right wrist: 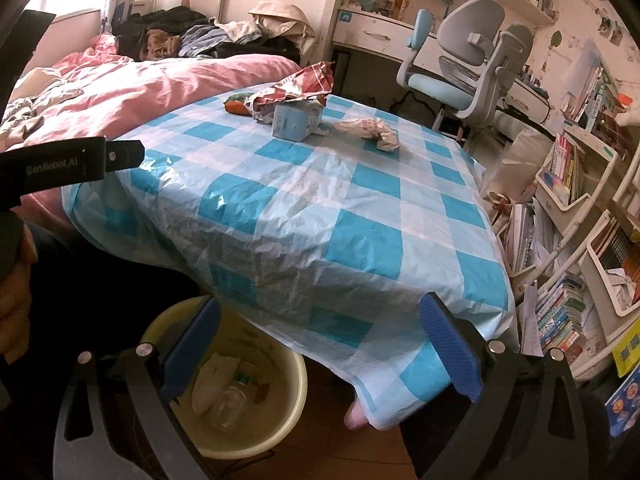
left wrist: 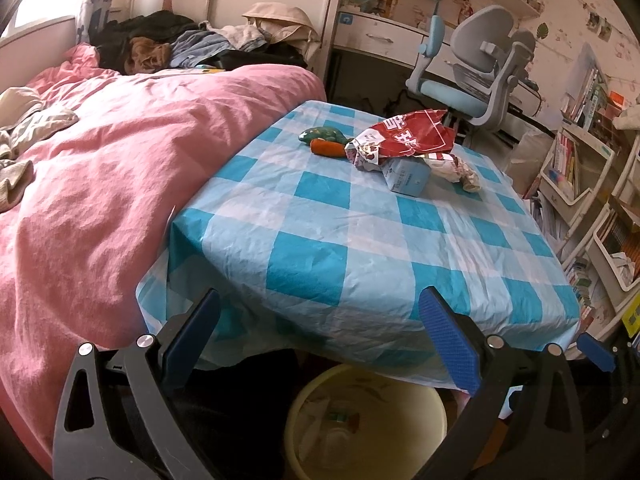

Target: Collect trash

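On the blue-checked table [left wrist: 328, 240] [right wrist: 320, 208] lies a crumpled red and white wrapper [left wrist: 404, 138] [right wrist: 296, 86] over a small pale blue carton [left wrist: 406, 178] [right wrist: 294, 122]. A crumpled white paper [left wrist: 464, 172] [right wrist: 372, 128] sits to their right. An orange carrot-like piece [left wrist: 328, 147] [right wrist: 236, 107] and a green item [left wrist: 324, 134] lie behind. A cream bin [left wrist: 404, 396] [right wrist: 280, 420] with a bottle and scraps stands under the near table edge. My left gripper [left wrist: 324, 340] and right gripper [right wrist: 324, 344] hang open and empty before the edge.
A pink-covered bed [left wrist: 100, 184] with piled clothes borders the table's left. A grey and blue desk chair [left wrist: 476, 76] [right wrist: 464, 64] stands behind. White shelves of books [left wrist: 580, 184] [right wrist: 572, 208] crowd the right. The left gripper's body [right wrist: 72, 166] reaches into the right wrist view.
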Motion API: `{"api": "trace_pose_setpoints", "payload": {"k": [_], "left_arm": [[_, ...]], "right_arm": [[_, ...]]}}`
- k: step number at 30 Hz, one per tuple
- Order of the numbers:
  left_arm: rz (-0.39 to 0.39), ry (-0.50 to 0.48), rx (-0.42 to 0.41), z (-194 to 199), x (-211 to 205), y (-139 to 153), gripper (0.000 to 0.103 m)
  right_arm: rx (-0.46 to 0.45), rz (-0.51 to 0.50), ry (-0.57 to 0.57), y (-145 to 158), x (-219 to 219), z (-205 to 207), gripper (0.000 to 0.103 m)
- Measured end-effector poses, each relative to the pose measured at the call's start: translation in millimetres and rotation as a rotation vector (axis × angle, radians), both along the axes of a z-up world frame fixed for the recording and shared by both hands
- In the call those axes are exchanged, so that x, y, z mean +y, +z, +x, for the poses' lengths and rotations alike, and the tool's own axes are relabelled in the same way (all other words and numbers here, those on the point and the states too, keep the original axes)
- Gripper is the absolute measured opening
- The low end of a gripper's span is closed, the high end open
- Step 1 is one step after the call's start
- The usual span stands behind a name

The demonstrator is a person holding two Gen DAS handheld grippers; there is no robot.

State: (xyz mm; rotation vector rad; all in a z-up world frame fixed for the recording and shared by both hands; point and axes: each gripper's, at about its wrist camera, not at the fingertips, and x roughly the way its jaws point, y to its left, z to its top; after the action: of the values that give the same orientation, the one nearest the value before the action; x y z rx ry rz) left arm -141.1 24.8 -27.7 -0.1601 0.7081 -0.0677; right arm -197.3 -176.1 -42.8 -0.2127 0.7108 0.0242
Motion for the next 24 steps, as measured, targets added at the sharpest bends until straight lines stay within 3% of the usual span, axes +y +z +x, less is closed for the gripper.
{"api": "trace_pose_setpoints", "payload": {"k": [24], "left_arm": [[-0.004, 0.002, 0.004, 1.1, 2.0, -0.6, 0.096]], "right_arm": [[0.001, -0.003, 0.005, -0.3, 1.2, -0.9, 0.095]]}}
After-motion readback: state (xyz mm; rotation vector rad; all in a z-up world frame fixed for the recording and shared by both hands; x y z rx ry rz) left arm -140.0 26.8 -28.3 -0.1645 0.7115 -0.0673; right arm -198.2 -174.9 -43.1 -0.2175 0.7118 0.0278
